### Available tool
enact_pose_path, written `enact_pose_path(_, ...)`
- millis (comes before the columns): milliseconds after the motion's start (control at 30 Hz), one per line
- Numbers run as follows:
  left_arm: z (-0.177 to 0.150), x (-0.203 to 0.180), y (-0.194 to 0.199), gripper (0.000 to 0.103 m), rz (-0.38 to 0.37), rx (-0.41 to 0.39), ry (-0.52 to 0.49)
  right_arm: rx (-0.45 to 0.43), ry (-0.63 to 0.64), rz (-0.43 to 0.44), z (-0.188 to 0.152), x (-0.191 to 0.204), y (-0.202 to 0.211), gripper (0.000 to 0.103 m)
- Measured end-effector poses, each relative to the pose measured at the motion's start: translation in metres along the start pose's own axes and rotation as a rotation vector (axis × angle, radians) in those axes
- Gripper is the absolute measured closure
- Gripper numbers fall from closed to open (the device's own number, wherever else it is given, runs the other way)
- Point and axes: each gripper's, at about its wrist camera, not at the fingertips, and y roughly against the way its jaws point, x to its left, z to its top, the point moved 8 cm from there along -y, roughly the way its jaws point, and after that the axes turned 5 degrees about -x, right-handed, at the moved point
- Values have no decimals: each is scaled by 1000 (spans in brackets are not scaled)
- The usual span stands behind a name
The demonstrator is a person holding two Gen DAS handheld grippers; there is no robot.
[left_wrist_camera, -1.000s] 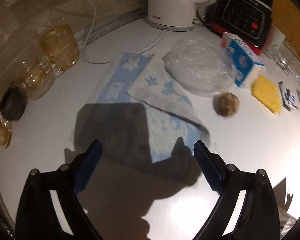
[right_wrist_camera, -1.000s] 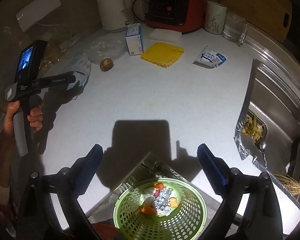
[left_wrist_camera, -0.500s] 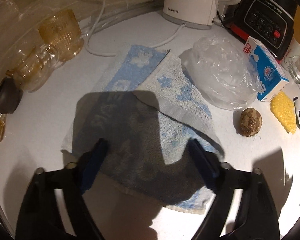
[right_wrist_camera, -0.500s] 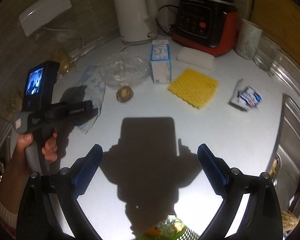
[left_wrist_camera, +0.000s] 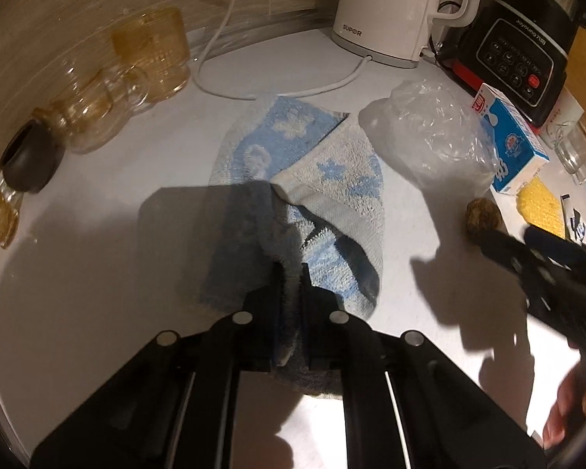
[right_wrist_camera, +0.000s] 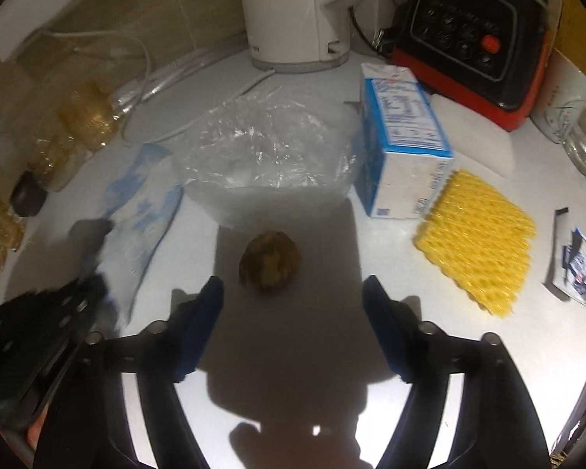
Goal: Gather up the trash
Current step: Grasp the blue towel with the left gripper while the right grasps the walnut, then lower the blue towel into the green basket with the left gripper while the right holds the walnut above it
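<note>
L gripper has its two black fingers pinched tight on the near edge of a blue-and-white towel, which bunches up between them and spreads away across the white counter. R gripper sits low over the counter w/ its blue-padded fingers spread wide, holding nothing. Just ahead of the R fingers, roughly centred in the gap and apart from both pads, lies a small brown crumpled lump in the gripper's shadow. Beyond the lump, a crinkled clear plastic bag; the towel lies to its L. To the R of the bag stands a blue-and-white carton, touching or nearly touching the bag. R of the carton, a yellow waffle-textured cloth lies flat, and further R a small torn blue-white wrapper. Far L of the L gripper, amber glass cups and a small dark bowl by the wall. At the back, a white kettle w/ its cord, and a black-and-red appliance w/ a button panel.
</note>
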Motion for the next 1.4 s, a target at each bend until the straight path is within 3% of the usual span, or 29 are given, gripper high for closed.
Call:
enact_pose_path(133,-5,6,6,95,-17,-9,10,13,4,3,3,2,-11,51)
enact_pose_path(200,-7,6,9,96,-27,-18,6,21,4,12,2,5,-13,68)
enact_pose_path(533,-14,-8,35,96,-64,-50,-13,21,-25,29,-19,4,16,68)
enact_pose_path(967,-49,-66,130,96,-147,-127,-139,-67,-107,33,-93,-29,140,68)
enact_pose_path(1400,-143,-158,238,96,-228,-165,-220,-173,-80,11,-210,-71,280,68)
